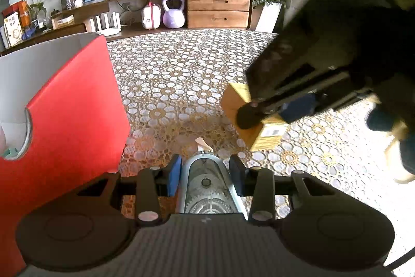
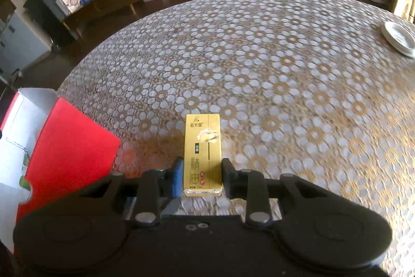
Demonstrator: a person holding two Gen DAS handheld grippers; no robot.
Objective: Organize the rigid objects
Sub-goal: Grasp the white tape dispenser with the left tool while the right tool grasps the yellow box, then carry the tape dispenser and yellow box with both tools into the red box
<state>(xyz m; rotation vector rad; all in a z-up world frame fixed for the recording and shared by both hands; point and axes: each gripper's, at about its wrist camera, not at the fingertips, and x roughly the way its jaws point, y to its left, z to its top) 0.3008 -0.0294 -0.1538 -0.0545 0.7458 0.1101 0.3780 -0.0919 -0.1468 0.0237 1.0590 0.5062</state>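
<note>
Gold box [image 2: 203, 155] gripped by right tool [image 2: 201, 178], silver gadget [image 1: 207, 186] by left tool [image 1: 205, 173], red carton [image 1: 70, 116] beside.

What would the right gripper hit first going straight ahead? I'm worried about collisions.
Probably only the tablecloth: the right gripper, shut on the gold box, points down at bare cloth.

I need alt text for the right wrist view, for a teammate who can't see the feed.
The right gripper is closed on a small yellow box, held over a round table with a floral lace cloth. An open red box sits at the left, white plates at the far right edge.
</note>
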